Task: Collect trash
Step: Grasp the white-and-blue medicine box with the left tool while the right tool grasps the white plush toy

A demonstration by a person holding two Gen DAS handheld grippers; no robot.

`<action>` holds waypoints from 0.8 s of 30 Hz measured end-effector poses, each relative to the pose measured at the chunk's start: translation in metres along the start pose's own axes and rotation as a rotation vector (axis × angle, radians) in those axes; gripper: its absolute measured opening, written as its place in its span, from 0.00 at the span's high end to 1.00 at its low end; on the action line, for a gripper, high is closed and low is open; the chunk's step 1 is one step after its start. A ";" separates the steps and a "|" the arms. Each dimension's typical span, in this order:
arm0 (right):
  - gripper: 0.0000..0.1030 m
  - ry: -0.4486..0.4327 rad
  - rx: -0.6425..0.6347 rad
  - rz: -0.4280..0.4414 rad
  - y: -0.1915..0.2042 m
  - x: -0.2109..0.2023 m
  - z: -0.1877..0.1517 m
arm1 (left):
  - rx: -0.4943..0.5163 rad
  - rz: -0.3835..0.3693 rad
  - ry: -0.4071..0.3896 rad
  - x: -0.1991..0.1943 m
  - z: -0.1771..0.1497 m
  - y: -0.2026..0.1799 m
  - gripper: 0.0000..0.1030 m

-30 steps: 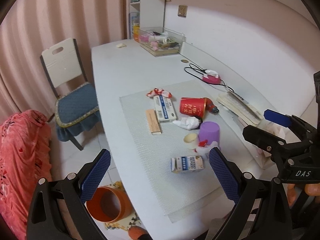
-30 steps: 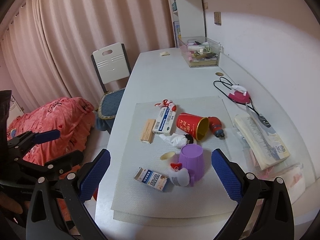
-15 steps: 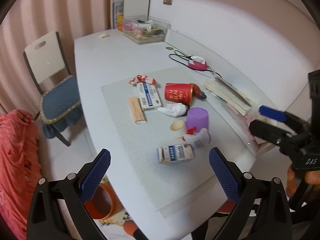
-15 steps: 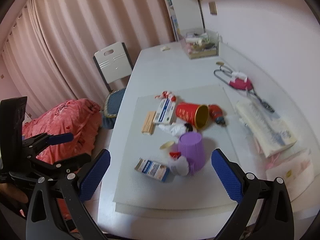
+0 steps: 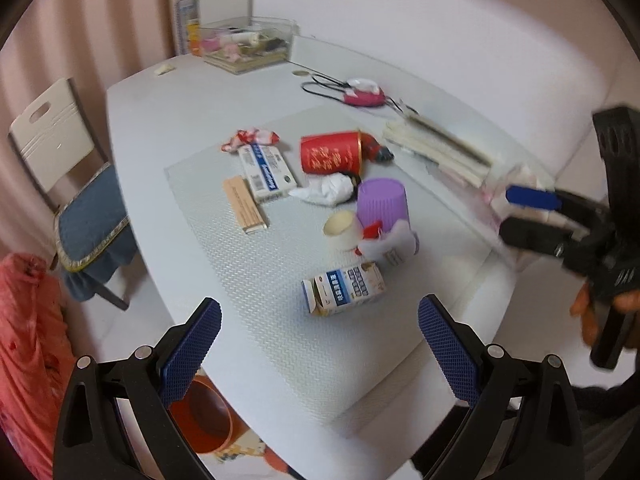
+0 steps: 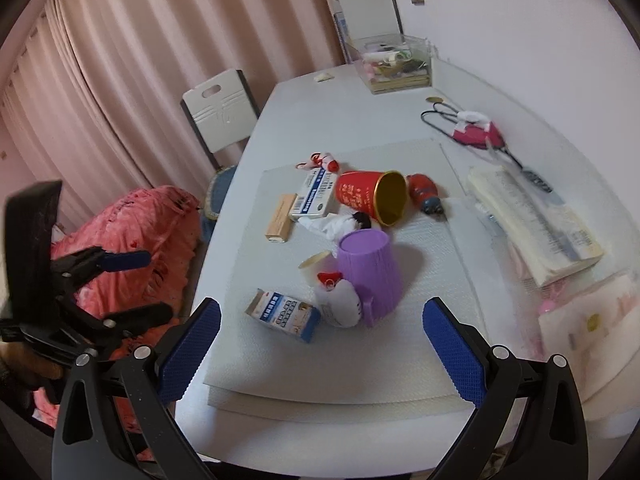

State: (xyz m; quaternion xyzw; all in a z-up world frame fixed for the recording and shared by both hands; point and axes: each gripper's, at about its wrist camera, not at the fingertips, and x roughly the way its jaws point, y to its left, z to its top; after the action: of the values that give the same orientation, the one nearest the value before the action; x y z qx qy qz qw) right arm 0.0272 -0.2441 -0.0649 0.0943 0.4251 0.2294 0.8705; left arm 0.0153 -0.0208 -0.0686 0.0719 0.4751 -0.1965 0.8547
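Both grippers [image 5: 319,334] [image 6: 322,338] gape empty above one toppled carton [image 5: 344,288], lengthwise left-right.

A white desk [image 6: 360,96] runs along a plain white wall [image 6: 520,40], its far end meeting a white shelf unit [image 6: 340,8] in the corner. Pale pink pleated curtains [image 6: 140,60] cover the whole side of the room beyond the desk's left edge. A white chair [image 6: 220,112] with a blue seat cushion [image 5: 92,208] stands just beside that left edge, near the far end. Closer in, a heap of coral-pink fabric [image 6: 132,236] lies beside the chair. The floor [image 5: 120,332] under the desk's near left corner is pale. Light is soft and even.
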 end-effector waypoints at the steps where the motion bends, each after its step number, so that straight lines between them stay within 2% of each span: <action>1: 0.04 0.004 0.015 0.019 -0.004 0.003 -0.001 | 0.020 -0.003 0.008 0.004 -0.001 -0.001 0.06; 3: 0.04 -0.008 0.025 0.049 -0.010 0.007 -0.004 | 0.063 -0.007 0.023 0.013 -0.002 -0.004 0.06; 6: 0.04 -0.019 -0.043 0.018 -0.007 0.016 -0.007 | 0.114 -0.034 0.033 0.022 -0.003 -0.004 0.06; 10: 0.04 0.130 -0.080 -0.008 -0.005 0.045 -0.009 | 0.202 -0.035 0.039 0.039 -0.003 -0.005 0.06; 11: 0.04 0.157 -0.073 0.009 -0.006 0.053 -0.011 | 0.222 -0.037 0.048 0.043 -0.002 -0.006 0.06; 15: 0.04 0.173 -0.029 0.071 -0.012 0.067 -0.016 | 0.318 -0.057 0.055 0.060 -0.002 -0.009 0.06; 20: 0.04 0.152 -0.074 0.087 -0.012 0.072 -0.016 | 0.422 -0.094 0.054 0.071 0.001 -0.011 0.06; 21: 0.05 0.156 -0.080 0.099 -0.013 0.075 -0.016 | 0.444 -0.100 0.051 0.073 0.001 -0.012 0.06; 23: 0.21 0.172 -0.089 0.136 -0.013 0.080 -0.015 | 0.472 -0.111 0.046 0.078 0.003 -0.010 0.06; 24: 0.24 0.182 -0.093 0.150 -0.014 0.084 -0.015 | 0.477 -0.121 0.052 0.082 0.004 -0.009 0.06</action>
State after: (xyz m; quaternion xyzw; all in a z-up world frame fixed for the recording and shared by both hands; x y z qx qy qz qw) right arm 0.0646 -0.2167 -0.1373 0.0643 0.4831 0.3207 0.8122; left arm 0.0531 -0.0519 -0.1346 0.2481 0.4404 -0.3520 0.7878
